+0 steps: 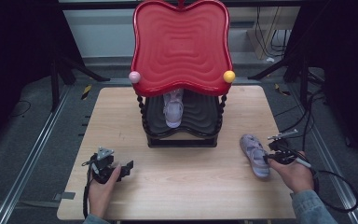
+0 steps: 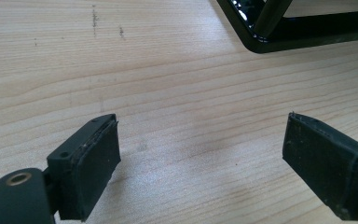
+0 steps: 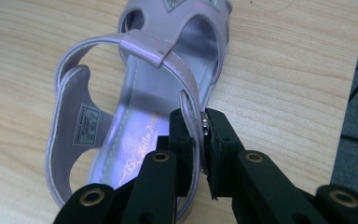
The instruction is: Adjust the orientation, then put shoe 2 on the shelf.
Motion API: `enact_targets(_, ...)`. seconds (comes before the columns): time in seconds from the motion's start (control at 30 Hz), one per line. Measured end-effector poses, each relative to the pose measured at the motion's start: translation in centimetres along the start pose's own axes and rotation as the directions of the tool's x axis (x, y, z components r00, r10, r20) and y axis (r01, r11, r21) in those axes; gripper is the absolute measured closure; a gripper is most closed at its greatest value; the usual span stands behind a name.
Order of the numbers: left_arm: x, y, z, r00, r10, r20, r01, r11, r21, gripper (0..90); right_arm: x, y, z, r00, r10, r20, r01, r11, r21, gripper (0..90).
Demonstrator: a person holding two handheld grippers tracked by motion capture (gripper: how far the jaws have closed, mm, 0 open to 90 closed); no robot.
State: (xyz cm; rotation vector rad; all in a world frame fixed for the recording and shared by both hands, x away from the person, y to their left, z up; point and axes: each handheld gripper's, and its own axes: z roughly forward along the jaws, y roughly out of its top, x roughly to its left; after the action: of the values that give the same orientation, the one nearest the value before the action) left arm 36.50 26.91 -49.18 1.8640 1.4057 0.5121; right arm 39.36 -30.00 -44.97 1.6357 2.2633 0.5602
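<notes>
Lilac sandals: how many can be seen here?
2. One pale lilac strappy sandal sits on the stand's lower black shelf; the other lilac sandal lies on the wooden table, clamped by the right tool.

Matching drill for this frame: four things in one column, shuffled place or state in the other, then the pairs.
1. lilac strappy sandal on the wooden table
2. second lilac sandal
3. left tool
4. round yellow ball

A. open over bare wood
B. on the black lower shelf
C. side wall pinched by the right tool
D. at the red tray's corner

1-C, 2-B, 3-A, 4-D
</notes>
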Motion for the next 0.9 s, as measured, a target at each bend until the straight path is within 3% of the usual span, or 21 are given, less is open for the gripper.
enact_targets(0.2,-0.1,0.0,0.0,1.0000,0.002,-0.002,-0.002,1.0000,-0.001,10.4,0.6,-0.5,-1.3,0.9990,-0.042,-0.017,0.041,0.999,-0.029,82.6)
enact_targets(0.33,0.0,0.0,0.0,1.0000,0.004,-0.007,-0.004,1.0000,0.000,10.4,2.4,-0.6,-2.7,0.9940,-0.097,-0.051,0.093,0.994,-0.064,82.7)
enact_targets(0.43,0.0,0.0,0.0,1.0000,0.004,-0.008,-0.004,1.0000,0.001,10.4,4.1,-0.6,-3.4,0.9847,-0.155,-0.080,0.149,0.986,-0.076,82.6)
enact_targets(0.47,0.0,0.0,0.0,1.0000,0.002,-0.008,-0.002,1.0000,0.002,10.4,4.1,-0.6,-3.4,0.9847,-0.155,-0.080,0.149,0.986,-0.076,82.6)
enact_targets(0.53,0.0,0.0,0.0,0.9999,0.006,-0.009,-0.006,1.0000,0.001,10.4,5.2,-0.7,-3.8,0.9761,-0.192,-0.102,0.184,0.979,-0.083,82.6)
enact_targets(0.57,-0.1,0.0,-0.1,0.9999,0.007,-0.009,-0.007,1.0000,0.001,10.4,6.3,-0.6,-4.0,0.9660,-0.227,-0.123,0.217,0.972,-0.093,82.5)
enact_targets(0.63,-0.1,0.0,-0.1,0.9999,0.009,-0.008,-0.009,1.0000,0.000,10.4,7.5,-0.4,-4.0,0.9552,-0.261,-0.140,0.249,0.963,-0.100,82.5)
enact_targets(0.87,-0.1,-0.1,0.0,1.0000,0.007,-0.006,-0.007,1.0000,0.005,10.4,11.5,1.2,-2.5,0.9011,-0.382,-0.205,0.361,0.923,-0.133,82.4)
enact_targets(0.9,-0.1,-0.1,0.0,1.0000,0.007,-0.006,-0.007,1.0000,0.005,10.4,11.5,1.2,-2.5,0.9011,-0.382,-0.205,0.361,0.923,-0.133,82.4)
